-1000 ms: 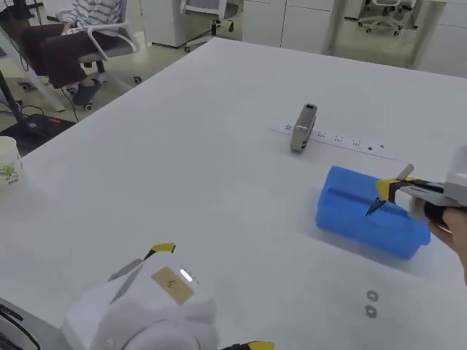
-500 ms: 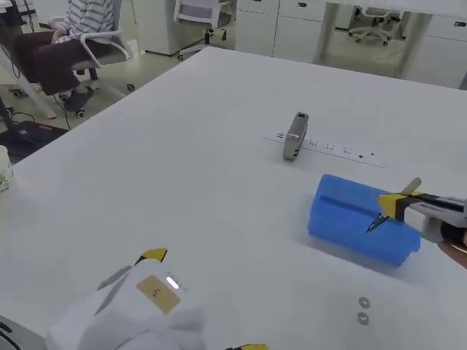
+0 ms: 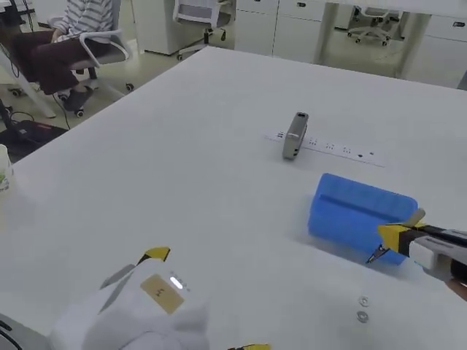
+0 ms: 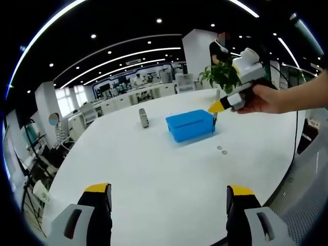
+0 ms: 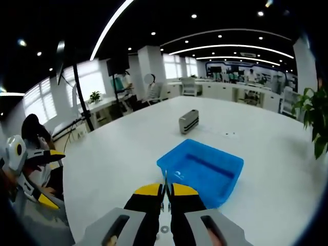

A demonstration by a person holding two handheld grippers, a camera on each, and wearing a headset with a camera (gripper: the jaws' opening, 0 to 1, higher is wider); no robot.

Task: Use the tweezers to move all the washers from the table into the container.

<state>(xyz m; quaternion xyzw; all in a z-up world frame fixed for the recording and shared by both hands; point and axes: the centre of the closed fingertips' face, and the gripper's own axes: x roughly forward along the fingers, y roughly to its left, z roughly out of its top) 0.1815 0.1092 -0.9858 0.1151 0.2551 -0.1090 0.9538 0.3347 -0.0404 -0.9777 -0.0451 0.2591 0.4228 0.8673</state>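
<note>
Between the yellow tips of your right gripper (image 5: 165, 190) sit the tweezers (image 5: 165, 179). The jaws are squeezed down on them with hardly a gap, which I take to be what holds the thin legs steady enough for fine work. Whether the points carry anything is too small to tell. Those points aim down at the table (image 3: 182, 168), just off the near wall of the blue container (image 3: 357, 211). The two washers (image 3: 363, 300) lie close together on the bare surface a little nearer to you, between the container and the table's near edge, apart from the tweezers. That reads as lining up for the next pickup rather than a drop-off. Your hand (image 4: 261, 100) holds the right gripper above the surface, with the arm reaching in from the table's right side and the tool tilted nose-down. Your left gripper (image 4: 168, 189) hangs by the near edge on your left, jaws spread wide with nothing in them, well apart from the container and likely parked out of the way.
</note>
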